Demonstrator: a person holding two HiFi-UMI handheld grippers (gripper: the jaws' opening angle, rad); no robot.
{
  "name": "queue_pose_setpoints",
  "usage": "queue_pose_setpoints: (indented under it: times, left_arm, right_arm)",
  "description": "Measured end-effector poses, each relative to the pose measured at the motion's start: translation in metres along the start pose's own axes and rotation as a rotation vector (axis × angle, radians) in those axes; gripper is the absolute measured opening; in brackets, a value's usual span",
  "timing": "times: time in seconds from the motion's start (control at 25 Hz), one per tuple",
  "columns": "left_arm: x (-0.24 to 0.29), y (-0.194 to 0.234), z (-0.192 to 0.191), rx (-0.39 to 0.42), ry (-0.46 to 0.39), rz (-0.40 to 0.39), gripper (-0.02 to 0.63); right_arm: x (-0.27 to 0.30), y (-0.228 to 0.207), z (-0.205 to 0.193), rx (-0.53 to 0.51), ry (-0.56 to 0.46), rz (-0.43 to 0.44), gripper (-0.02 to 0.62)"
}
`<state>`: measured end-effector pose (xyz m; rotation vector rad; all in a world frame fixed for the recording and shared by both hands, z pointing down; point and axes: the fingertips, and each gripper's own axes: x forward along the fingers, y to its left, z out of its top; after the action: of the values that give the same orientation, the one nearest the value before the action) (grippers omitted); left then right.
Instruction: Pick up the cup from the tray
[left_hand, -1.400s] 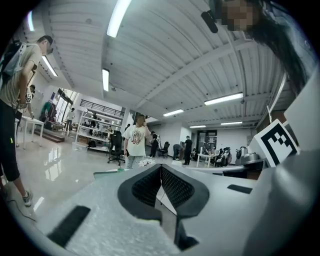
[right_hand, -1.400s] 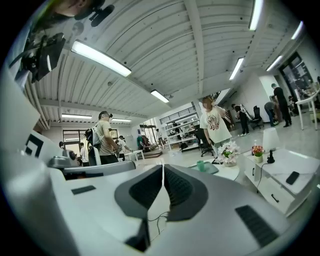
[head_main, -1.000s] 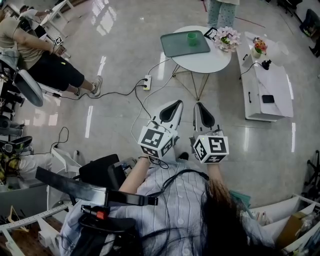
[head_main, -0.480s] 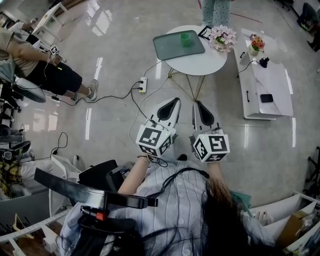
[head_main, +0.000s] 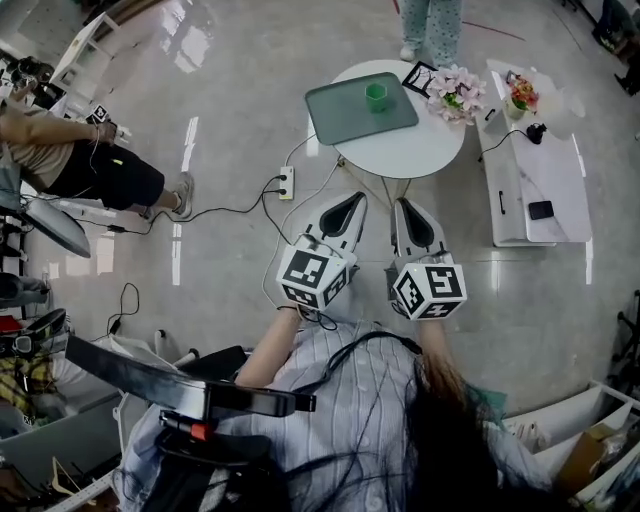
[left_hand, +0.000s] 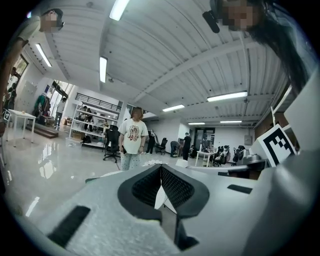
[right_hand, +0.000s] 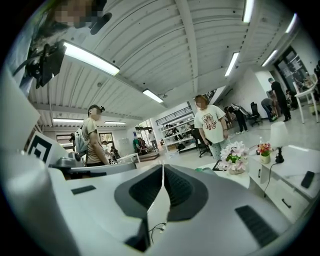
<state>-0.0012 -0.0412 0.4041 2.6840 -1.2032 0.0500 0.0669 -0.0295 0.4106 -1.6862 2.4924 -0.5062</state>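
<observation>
A small green cup (head_main: 377, 96) stands upright on a grey-green tray (head_main: 350, 118) on the round white table (head_main: 410, 150), at the top of the head view. My left gripper (head_main: 350, 205) and right gripper (head_main: 405, 207) are held side by side over the floor, short of the table's near edge, and both point toward it. Both are shut with nothing between the jaws: in the left gripper view (left_hand: 161, 169) and the right gripper view (right_hand: 163, 167) the dark pads meet. The cup does not show clearly in either gripper view.
Pink flowers (head_main: 455, 92) (right_hand: 234, 151) and a picture frame (head_main: 420, 74) share the table. A low white cabinet (head_main: 535, 170) stands to its right. A power strip (head_main: 285, 183) with cables lies on the floor. One person (head_main: 430, 22) stands behind the table, another (head_main: 80, 165) sits far left.
The table with tray and cup has come slightly lower in the head view, closer to the gripper tips. Both grippers stay shut and side by side.
</observation>
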Motion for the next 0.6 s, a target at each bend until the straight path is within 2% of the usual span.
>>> queue_pose_setpoints:
  times: [0.36,0.6]
  left_arm:
    - [0.047,0.103,0.017,-0.034,0.012,-0.027,0.012]
    - [0.071,0.139,0.010,-0.088,0.029,-0.045,0.012]
  right_arm:
    - [0.108,-0.007,0.009,0.037,0.005,-0.046,0.029]
    - [0.149,-0.009,0.002,0.049,0.037,-0.062,0.029]
